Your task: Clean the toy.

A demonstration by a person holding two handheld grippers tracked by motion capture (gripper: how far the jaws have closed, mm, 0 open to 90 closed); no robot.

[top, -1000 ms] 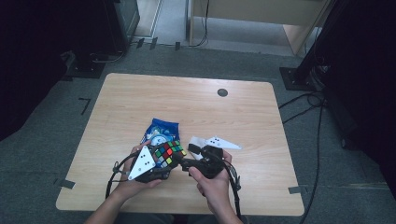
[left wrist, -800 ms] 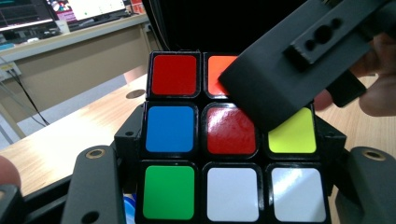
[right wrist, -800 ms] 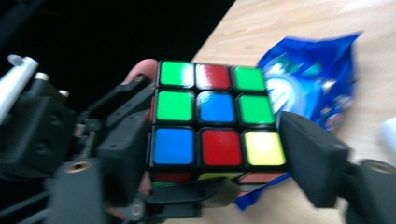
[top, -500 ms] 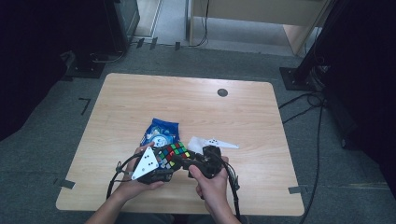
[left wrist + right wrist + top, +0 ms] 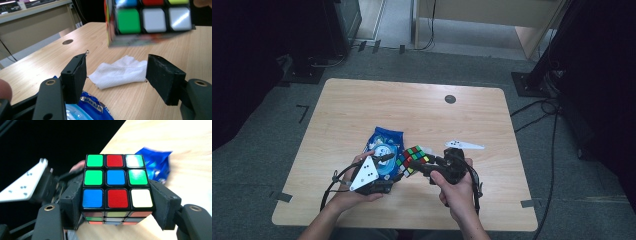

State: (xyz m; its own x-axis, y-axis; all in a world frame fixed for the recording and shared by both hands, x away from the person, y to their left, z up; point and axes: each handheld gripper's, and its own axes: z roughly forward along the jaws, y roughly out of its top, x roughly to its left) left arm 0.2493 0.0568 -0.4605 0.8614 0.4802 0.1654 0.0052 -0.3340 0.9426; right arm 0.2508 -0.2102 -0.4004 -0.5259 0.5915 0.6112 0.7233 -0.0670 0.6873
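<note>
A scrambled Rubik's cube hangs just above the table near its front edge. My right gripper is shut on it; its jaws have just been closing, and both pads press the cube's sides in the right gripper view. My left gripper, with its white plate, rests just left of the cube over a blue snack bag. The left jaws stand open with nothing between them. The cube floats above and beyond them.
A crumpled white tissue lies on the wooden table right of the cube, seen past the left jaws. The table has a round cable hole at the back. A dark floor with cables surrounds it.
The cube has moved right and slightly up, away from the left gripper, with the right gripper closed on it. The left hand stayed in place.
</note>
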